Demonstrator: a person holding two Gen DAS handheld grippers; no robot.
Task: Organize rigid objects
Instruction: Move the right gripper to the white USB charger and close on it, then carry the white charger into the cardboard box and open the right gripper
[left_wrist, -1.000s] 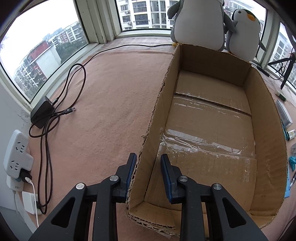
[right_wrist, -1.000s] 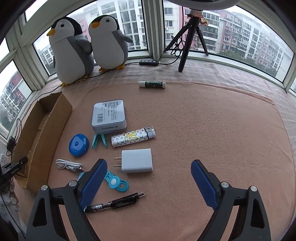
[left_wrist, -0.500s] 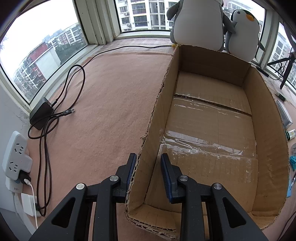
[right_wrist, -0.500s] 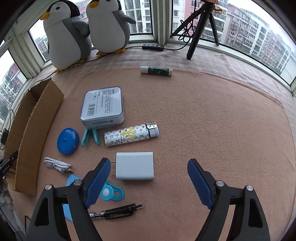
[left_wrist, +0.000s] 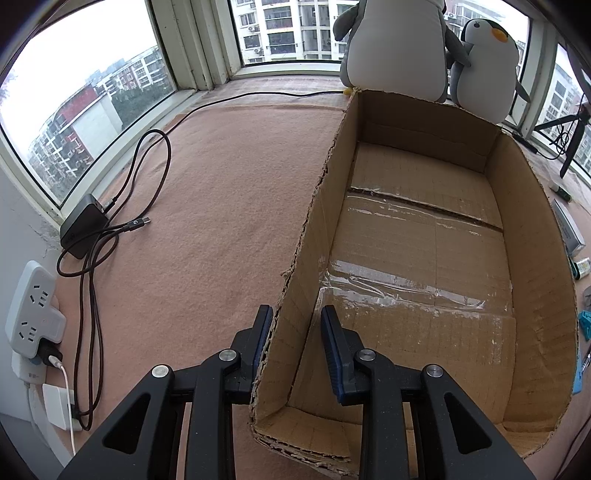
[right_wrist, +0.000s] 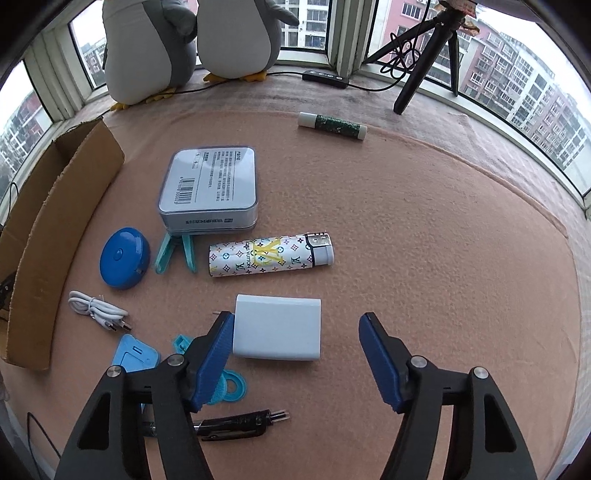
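Left gripper jaws clamp the cardboard box wall; right gripper jaws, just closing, half-open around the white charger, not yet gripping.

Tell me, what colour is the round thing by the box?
Blue, clearest in the right wrist view.

Pink-carpeted window ledge, cardboard box, white charger, tin, patterned tube, blue round case, coiled cable, pen

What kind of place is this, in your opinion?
Probably a bay-window ledge in a high apartment: curved windows overlook tower blocks, a pinkish blanket covers the sill, and plush penguins sit by the glass.
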